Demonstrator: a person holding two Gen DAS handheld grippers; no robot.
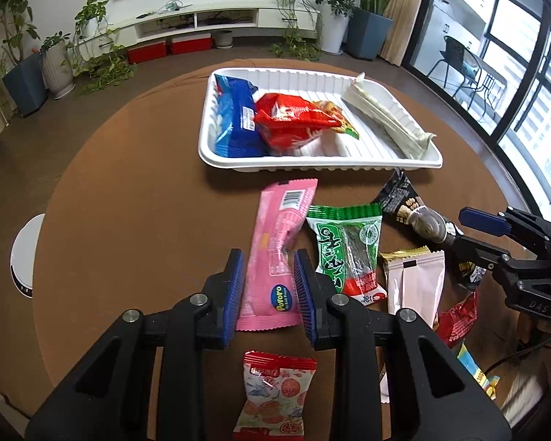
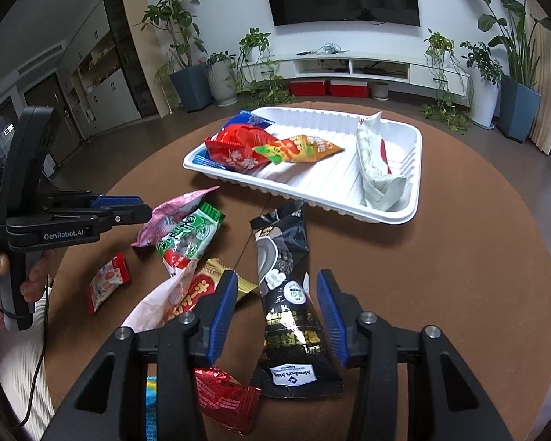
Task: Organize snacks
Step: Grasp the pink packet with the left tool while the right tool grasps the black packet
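Note:
A white ribbed tray [image 1: 312, 163] [image 2: 305, 191] on the brown round table holds a blue pack [image 1: 235, 117], a red bag [image 1: 294, 121] and a long pale pack [image 1: 385, 117]. My left gripper [image 1: 269, 268] is open, its blue pads either side of a long pink Pororo pack [image 1: 275, 253], apart from it. My right gripper [image 2: 277, 288] is open, straddling a black snack bag [image 2: 286, 294] lying on the table. The left gripper also shows in the right wrist view [image 2: 143, 207], over the pink pack [image 2: 169, 213].
Loose snacks lie in front of the tray: a green pack [image 1: 349, 250] [image 2: 187, 235], a pale pink pouch [image 1: 413, 283], a small red-and-white peach pouch [image 1: 275, 397] [image 2: 108, 281] and a red wrapper [image 2: 227, 400]. A white stool [image 1: 24, 253] stands left of the table.

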